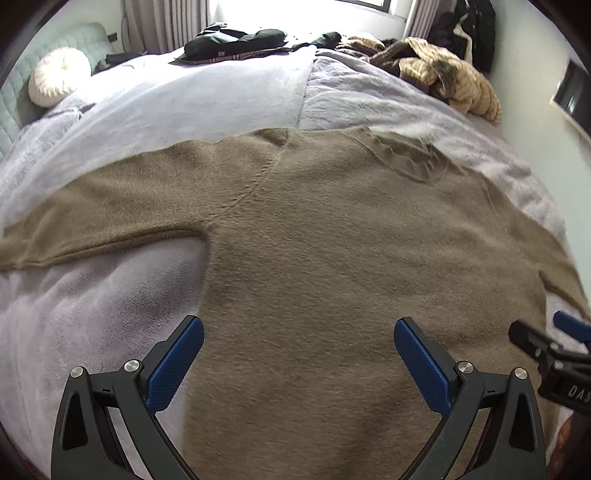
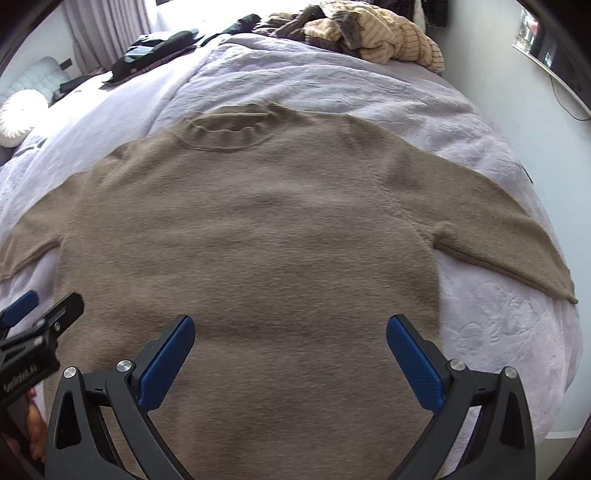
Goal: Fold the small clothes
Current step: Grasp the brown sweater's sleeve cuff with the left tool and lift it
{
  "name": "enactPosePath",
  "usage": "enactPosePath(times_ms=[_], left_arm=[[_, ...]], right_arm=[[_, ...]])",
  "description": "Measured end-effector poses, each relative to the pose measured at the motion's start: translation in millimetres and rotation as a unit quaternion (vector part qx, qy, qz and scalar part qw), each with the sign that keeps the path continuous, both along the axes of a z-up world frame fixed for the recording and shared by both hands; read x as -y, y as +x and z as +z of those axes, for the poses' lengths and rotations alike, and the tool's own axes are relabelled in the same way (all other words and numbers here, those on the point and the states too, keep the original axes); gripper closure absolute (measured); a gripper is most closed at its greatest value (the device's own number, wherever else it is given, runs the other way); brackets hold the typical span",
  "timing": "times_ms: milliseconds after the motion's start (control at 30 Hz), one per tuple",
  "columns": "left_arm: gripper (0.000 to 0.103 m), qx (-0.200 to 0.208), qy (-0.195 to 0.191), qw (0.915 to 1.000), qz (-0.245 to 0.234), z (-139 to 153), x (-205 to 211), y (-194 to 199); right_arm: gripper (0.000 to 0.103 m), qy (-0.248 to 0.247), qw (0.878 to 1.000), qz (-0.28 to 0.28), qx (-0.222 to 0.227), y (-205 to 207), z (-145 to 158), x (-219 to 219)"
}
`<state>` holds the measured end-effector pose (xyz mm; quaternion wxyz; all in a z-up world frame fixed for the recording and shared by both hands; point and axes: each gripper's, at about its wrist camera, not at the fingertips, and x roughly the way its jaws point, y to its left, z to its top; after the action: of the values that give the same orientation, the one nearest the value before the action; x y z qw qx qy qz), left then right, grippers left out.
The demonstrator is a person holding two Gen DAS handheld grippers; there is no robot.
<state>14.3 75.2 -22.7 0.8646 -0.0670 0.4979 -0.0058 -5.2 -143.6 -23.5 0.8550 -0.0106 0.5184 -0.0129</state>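
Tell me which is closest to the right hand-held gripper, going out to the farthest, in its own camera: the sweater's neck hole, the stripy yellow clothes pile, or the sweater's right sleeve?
From the right hand-held gripper:
1. Sweater's right sleeve, off to the right side.
2. Sweater's neck hole, straight ahead, past the sweater's body.
3. Stripy yellow clothes pile, at the bed's far edge, a bit right.

Daylight is pouring in from the blown-out window (image 1: 295, 14) behind the bed; fisheye edges are bending and darkening, fabric slightly blurring.
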Motion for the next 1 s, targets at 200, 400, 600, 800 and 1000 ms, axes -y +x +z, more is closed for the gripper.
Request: enactPosePath(times_ms=[200,400,600,800,1000], left_arm=[[0.000,0.041,-0.047,0.9964,0.057,0,-95,-6],[0.000,0.051,-0.095,0.9766,0.186,-22,-222,-13],[0.000,0.068,-0.182,0.9401,0.280,-50,-304,-6],[0.081,0.094,-0.169,0.9299,0.313,-59,-324,-3],[0.095,0.171,-0.226,0.9260,0.249,-46,-333,-18]], right_arm=[[0.000,0.010,0.999,0.043,0.005,-9,0,-40],[0.000,0.023,0.997,0.080,-0.005,-14,-5,-85],[0.000,0.027,0.994,0.110,-0.009,-17,-2,-120],[0.000,0.035,0.993,0.114,-0.010,-19,1,-130],[0.000,0.058,0.992,0.114,-0.013,-20,-1,-121]])
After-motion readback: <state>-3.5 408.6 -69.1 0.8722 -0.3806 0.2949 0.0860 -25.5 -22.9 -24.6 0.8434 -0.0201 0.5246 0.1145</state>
